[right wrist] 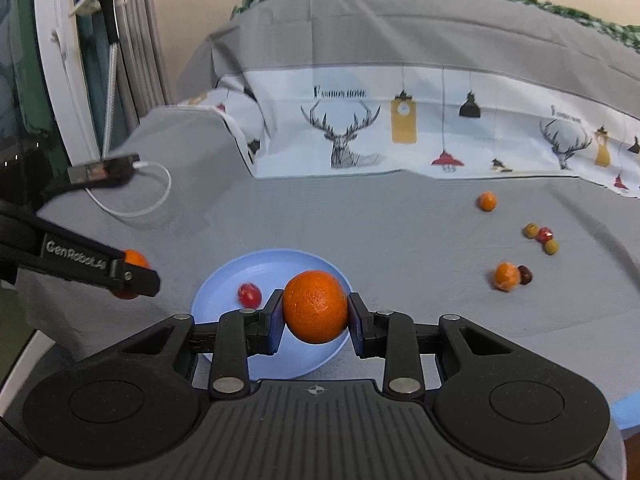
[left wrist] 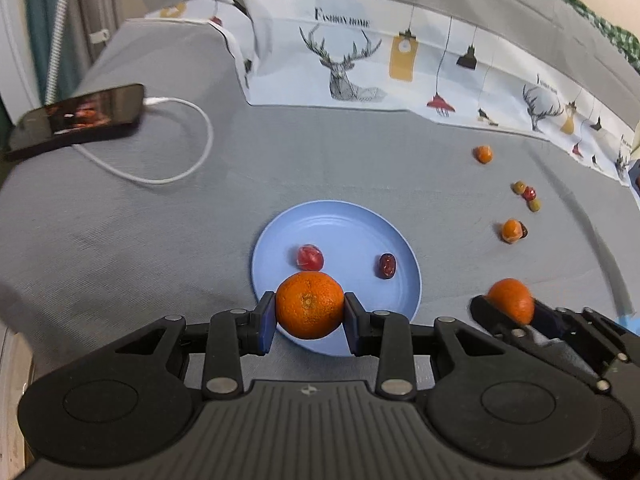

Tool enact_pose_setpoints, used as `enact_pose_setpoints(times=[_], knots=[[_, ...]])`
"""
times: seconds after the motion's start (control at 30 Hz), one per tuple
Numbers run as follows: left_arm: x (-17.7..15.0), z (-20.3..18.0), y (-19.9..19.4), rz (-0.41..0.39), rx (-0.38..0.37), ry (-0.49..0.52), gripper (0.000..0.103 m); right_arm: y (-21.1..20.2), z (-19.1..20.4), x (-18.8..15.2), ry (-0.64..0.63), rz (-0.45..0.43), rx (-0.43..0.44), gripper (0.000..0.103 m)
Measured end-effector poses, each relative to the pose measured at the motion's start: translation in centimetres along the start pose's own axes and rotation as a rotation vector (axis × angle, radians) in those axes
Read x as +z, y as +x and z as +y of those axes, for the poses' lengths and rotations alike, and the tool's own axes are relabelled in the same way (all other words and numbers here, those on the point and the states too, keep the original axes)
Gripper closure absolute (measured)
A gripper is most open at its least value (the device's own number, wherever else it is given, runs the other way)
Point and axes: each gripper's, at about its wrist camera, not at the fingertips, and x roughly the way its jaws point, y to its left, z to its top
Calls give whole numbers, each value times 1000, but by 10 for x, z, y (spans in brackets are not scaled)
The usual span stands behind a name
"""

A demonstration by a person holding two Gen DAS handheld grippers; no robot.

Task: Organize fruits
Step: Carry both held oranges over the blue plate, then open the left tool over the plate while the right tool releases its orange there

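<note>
The left gripper (left wrist: 310, 312) is clamped on a round orange mandarin (left wrist: 310, 305), blue pads pressing both sides, w/ the fruit held over the near rim of a round light-blue plastic plate (left wrist: 360, 224). The right gripper (right wrist: 316, 312) grips a second round orange mandarin (right wrist: 316, 306) the same way, also over the plate's near edge in the right wrist view. Each gripper shows in the other's view: right one at lower right of the left wrist view w/ its fruit, left one at the left edge of the right wrist view.

On the plate: a small red round fruit (left wrist: 310, 258) and a dark red wrinkled fruit, maybe a date (left wrist: 387, 266), apart from each other. The plate sits on a grey cloth-covered surface (left wrist: 160, 220).

Still loose on the cloth, right of the plate:
- a small orange mandarin (left wrist: 484, 154), farthest back
- a cluster of three small fruits, two olive-green and one red (left wrist: 528, 195), touching
- another small orange mandarin (left wrist: 511, 231) w/ a dark red fruit (left wrist: 523, 232) just beside it

Far left: a black smartphone (left wrist: 80, 118), lit screen, w/ a white charging cable (left wrist: 192, 148) looping across the cloth. Behind, a white printed cloth w/ deer heads and hanging lamps (left wrist: 344, 68).
</note>
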Motion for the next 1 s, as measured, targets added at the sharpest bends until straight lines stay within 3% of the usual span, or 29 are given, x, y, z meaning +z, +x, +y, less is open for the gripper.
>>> enact_pose_setpoints(times=[0.47,0.87,0.9,0.93,0.97,1.0], knots=[[36,1,94,81,32,29,65,94,2,4,-51,86,-7,69],[46,-7,152,147,59,109,63,146,-1,-1,-63,140,-26,68],[47,-8,156,146,47,123,49,148,-2,0,-62,139,-29,68],[48,-9,158,144,30,134,33,150,-3,1,-61,138,-24,61],[50,-9,158,141,29,140,6,150,-4,3,-63,136,-14,42],[51,-8,153,112,43,134,1,148,-7,5,-61,128,-14,32]])
